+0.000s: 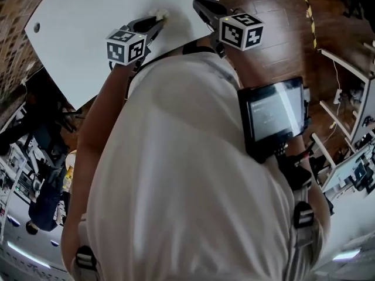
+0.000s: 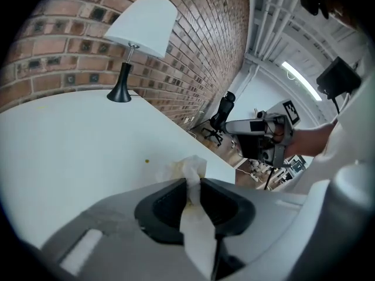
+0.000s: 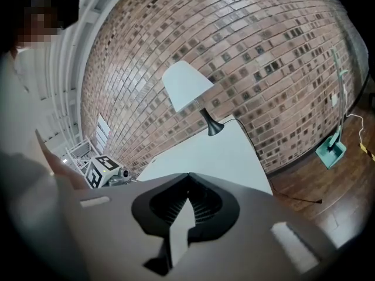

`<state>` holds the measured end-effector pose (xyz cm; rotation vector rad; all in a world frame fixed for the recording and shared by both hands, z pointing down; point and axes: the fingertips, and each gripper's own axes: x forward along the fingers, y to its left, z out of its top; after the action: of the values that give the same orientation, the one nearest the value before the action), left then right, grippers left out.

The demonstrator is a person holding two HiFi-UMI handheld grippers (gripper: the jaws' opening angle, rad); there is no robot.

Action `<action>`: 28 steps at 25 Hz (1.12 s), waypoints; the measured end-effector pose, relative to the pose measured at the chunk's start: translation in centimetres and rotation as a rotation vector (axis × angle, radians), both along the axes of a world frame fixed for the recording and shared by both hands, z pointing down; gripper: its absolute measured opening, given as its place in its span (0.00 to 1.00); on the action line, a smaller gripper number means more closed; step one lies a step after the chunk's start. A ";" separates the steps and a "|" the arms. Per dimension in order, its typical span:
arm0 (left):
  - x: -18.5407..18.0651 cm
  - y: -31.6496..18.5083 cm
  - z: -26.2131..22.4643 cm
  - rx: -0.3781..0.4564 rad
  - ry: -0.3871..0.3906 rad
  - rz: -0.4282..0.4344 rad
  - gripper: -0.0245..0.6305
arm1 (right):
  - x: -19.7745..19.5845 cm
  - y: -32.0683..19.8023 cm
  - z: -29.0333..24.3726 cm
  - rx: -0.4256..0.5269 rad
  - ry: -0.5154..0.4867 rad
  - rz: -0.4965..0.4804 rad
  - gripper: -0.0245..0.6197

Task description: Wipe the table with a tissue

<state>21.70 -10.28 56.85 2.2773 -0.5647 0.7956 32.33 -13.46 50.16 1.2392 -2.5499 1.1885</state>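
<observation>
Left gripper (image 2: pixel 193 182) tight on tissue (image 2: pixel 188 167), right gripper (image 3: pixel 188 175) closed empty; lamp (image 2: pixel 142 23) only in gripper views

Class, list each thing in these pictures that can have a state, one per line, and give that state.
left gripper: shut on the tissue
tissue: crumpled, pinched between the jaws
right gripper: jaws together, nothing held
table: one small speck near the tissue
lamp: upright on the table
screen: lit
</observation>
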 end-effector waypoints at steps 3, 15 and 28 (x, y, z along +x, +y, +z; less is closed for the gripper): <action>0.1 -0.2 0.1 0.014 -0.001 0.024 0.16 | -0.8 -0.1 -0.3 0.010 -0.003 -0.002 0.05; 1.7 -3.6 2.6 0.021 -0.146 0.022 0.16 | 0.9 0.0 -0.2 -0.014 -0.016 0.047 0.05; -1.3 -6.5 2.9 -0.072 -0.050 -0.100 0.16 | 1.4 -0.2 0.2 -0.045 -0.039 0.080 0.05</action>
<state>20.38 -16.82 59.70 2.1512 -0.6566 0.8123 33.68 -13.63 50.32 1.3332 -2.5069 1.2908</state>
